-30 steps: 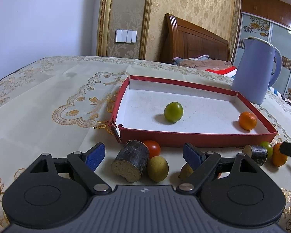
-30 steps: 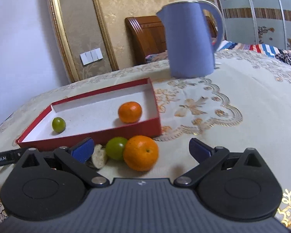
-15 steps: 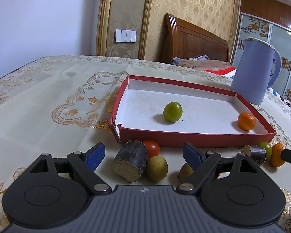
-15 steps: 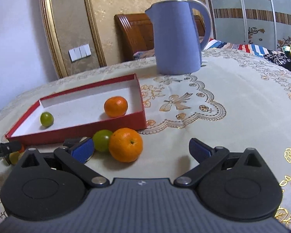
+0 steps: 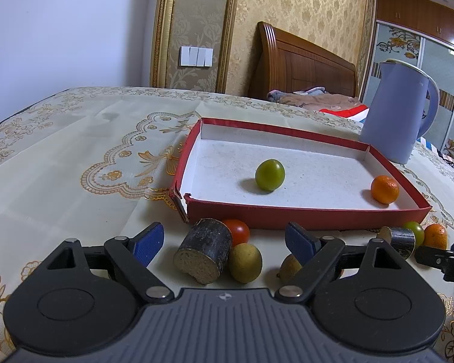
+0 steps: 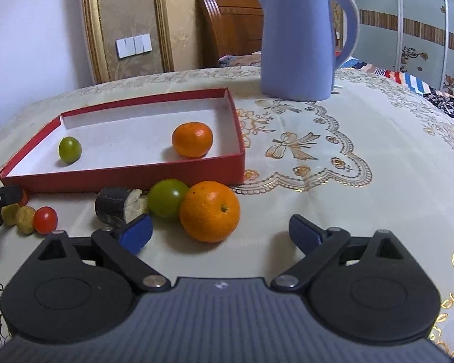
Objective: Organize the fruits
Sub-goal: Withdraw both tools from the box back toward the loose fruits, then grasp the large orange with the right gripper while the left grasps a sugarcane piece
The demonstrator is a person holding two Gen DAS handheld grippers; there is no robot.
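Observation:
A red tray (image 5: 305,219) (image 6: 136,178) holds a green fruit (image 5: 269,174) (image 6: 70,149) and a small orange (image 5: 384,189) (image 6: 192,143). In front of it, my left gripper (image 5: 227,242) is open around a dark sugarcane piece (image 5: 204,249), a cherry tomato (image 5: 237,230) and a yellow-brown fruit (image 5: 245,261); another yellow-brown fruit (image 5: 290,267) sits behind its right finger. My right gripper (image 6: 221,233) is closing; a big orange (image 6: 209,210) lies between its jaws, untouched. Beside it are a green tomato (image 6: 166,198) and a second cane piece (image 6: 118,204).
A lilac kettle (image 5: 396,112) (image 6: 299,39) stands behind the tray's right end. The cream embroidered tablecloth (image 6: 348,181) spreads bare to the right. A wooden bed headboard (image 5: 299,63) and a wall are beyond the table.
The right gripper has swung rightwards and rolled, so the big orange now lies between its fingers, and the fingers have narrowed a little. The left gripper has not moved.

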